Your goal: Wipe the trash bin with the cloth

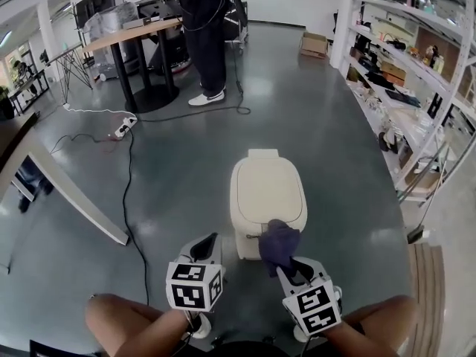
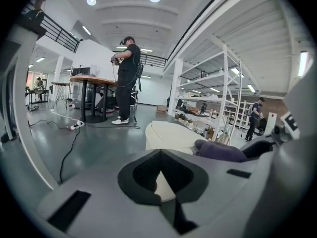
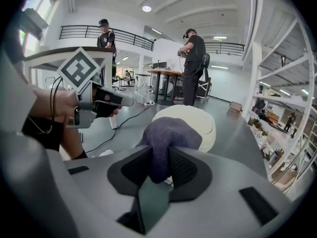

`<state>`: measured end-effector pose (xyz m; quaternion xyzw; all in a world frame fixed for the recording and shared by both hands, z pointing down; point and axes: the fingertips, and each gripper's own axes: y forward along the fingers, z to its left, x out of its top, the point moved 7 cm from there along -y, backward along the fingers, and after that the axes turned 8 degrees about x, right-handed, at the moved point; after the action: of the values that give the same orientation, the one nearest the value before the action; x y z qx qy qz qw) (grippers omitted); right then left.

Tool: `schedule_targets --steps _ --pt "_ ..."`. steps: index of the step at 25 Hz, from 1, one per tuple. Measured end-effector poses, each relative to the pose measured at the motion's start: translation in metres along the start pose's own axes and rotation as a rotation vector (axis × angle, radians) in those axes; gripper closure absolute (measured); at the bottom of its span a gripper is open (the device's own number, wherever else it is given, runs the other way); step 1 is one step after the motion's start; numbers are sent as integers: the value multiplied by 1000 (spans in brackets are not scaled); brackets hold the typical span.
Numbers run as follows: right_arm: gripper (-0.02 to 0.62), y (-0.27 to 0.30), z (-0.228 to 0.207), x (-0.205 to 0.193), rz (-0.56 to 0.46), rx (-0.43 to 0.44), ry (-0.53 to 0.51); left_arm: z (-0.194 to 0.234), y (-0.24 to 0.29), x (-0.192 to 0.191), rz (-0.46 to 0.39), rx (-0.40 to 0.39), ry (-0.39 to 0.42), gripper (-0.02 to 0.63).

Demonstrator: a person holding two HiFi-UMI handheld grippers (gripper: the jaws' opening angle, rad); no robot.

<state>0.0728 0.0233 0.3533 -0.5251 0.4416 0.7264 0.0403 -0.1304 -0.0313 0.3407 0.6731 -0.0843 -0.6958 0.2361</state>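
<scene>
The purple cloth (image 3: 167,133) is clamped between the jaws of the right gripper (image 3: 159,157), which are closed tight on a fold of it. The cloth is seen at the near edge of the cream trash bin (image 1: 266,192), which is stood on the grey floor (image 1: 178,162). The jaws of the left gripper (image 2: 159,153) are brought together at the tips, with nothing held, just left of the bin's near side.
</scene>
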Motion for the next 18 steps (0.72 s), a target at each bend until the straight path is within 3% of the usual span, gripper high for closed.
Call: schedule_targets --steps 5,8,18 --pt "503 15 41 -9 7 91 100 29 -10 -24 -1 47 53 606" --pt "503 28 62 -14 21 113 137 46 -11 -33 12 61 40 606" --pt "503 82 57 -5 12 12 186 55 0 -38 28 54 8 606"
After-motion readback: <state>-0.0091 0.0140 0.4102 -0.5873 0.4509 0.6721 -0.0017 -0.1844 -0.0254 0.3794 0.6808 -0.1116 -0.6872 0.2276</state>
